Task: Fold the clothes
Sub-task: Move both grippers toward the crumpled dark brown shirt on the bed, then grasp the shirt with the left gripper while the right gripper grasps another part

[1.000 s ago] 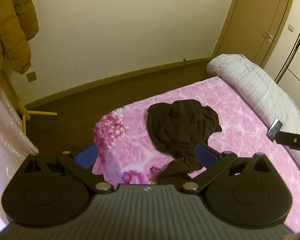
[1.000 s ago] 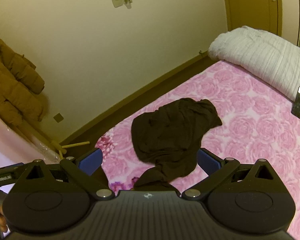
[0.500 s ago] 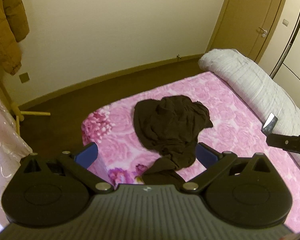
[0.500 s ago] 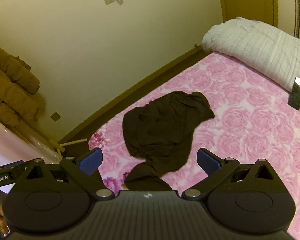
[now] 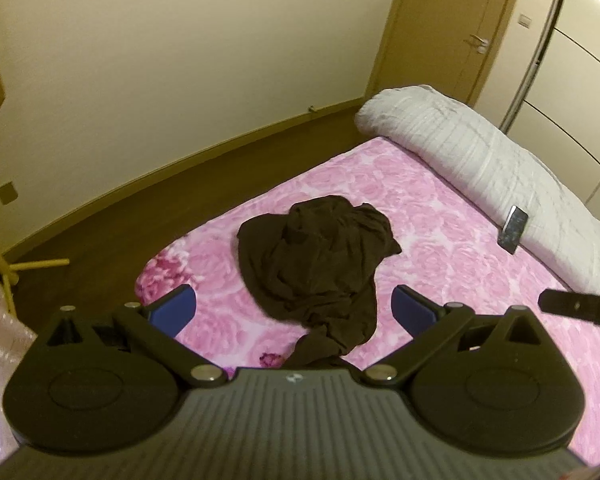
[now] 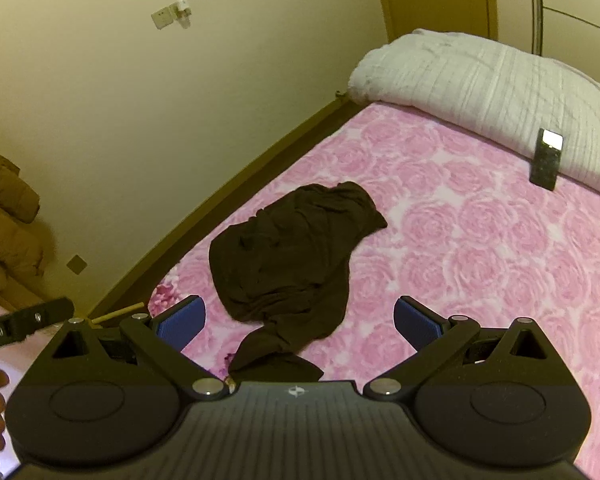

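Note:
A dark brown garment (image 5: pixel 320 264) lies crumpled on the pink rose-patterned bedspread (image 5: pixel 440 248), near the bed's corner. It also shows in the right wrist view (image 6: pixel 292 256). My left gripper (image 5: pixel 294 308) is open and empty, held above the near end of the garment. My right gripper (image 6: pixel 300 320) is open and empty too, above the garment's near end, which trails toward the bed edge. Part of the right gripper's body (image 5: pixel 580 306) shows at the right edge of the left wrist view.
A rolled white quilt (image 6: pixel 480 92) lies along the far side of the bed, with a phone (image 6: pixel 546 158) leaning on it. A brown wooden floor (image 5: pixel 120 232) and a wall border the bed's left side. An orange coat (image 6: pixel 4 232) hangs at left.
Both grippers have drawn back and risen a little; the garment looks smaller and sits farther ahead. The garment itself has not moved. Both stay open.

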`<state>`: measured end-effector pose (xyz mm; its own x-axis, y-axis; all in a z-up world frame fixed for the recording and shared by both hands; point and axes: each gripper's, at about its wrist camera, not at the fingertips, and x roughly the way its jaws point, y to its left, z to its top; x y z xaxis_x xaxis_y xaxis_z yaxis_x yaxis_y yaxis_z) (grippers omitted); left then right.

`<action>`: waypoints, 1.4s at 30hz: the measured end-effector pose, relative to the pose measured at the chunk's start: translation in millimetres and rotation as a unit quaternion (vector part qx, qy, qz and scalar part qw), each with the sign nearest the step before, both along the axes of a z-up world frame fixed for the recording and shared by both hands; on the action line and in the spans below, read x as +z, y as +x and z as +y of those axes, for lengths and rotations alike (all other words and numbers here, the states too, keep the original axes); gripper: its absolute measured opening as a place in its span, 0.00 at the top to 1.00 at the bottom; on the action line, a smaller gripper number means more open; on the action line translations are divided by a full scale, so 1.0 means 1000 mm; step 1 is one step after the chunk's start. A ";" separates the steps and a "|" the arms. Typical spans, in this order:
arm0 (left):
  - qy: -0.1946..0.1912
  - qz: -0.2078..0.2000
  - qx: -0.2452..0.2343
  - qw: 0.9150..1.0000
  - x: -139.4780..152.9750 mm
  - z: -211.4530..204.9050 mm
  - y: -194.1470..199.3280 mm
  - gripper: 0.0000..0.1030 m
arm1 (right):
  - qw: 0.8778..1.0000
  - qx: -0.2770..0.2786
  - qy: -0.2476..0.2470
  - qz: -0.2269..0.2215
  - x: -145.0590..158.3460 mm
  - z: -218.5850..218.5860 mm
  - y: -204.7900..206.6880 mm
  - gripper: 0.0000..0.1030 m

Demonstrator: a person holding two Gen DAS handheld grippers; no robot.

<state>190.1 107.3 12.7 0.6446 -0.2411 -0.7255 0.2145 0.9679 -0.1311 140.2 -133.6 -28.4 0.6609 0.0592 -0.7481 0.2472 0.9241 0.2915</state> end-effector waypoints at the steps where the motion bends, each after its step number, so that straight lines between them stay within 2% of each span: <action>1: 0.001 -0.002 -0.006 1.000 0.000 0.000 0.003 0.01 | 1.000 -0.003 0.000 0.000 0.000 0.003 0.000 0.00; 7: 0.000 0.001 -0.022 1.000 -0.001 0.009 0.011 0.01 | 1.000 -0.015 0.000 0.008 -0.001 0.014 0.004 0.00; 10: 0.003 0.014 -0.020 1.000 -0.006 0.016 0.015 0.01 | 1.000 -0.012 -0.011 0.009 -0.002 0.023 0.007 0.00; 18: 0.002 0.018 -0.009 1.000 -0.010 0.032 0.021 0.01 | 1.000 -0.008 -0.003 0.013 -0.004 0.032 0.019 0.00; 23: 0.006 0.031 -0.013 0.999 -0.027 0.033 0.027 0.01 | 1.000 0.007 -0.001 0.014 -0.011 0.029 0.023 0.00; 28: 0.043 0.013 -0.018 0.999 -0.051 0.023 0.038 0.01 | 0.998 0.055 -0.022 0.014 -0.027 0.019 0.030 0.02; 31: 0.069 0.003 -0.038 0.997 -0.064 0.019 0.052 0.01 | 0.997 0.073 -0.022 0.028 -0.043 0.012 0.044 0.09; 36: 0.109 -0.002 -0.123 0.986 -0.099 0.011 0.103 0.01 | 0.997 0.076 -0.021 0.023 -0.065 0.008 0.070 0.11; 42: 0.141 0.006 -0.252 0.957 -0.169 -0.004 0.201 0.01 | 0.996 0.060 -0.032 0.056 -0.111 0.025 0.123 0.13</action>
<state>391.6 103.8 -156.2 0.4894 -0.3126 -0.8141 0.6632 0.7396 0.1147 263.2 -108.5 -139.7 0.5644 0.0831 -0.8213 0.1617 0.9645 0.2087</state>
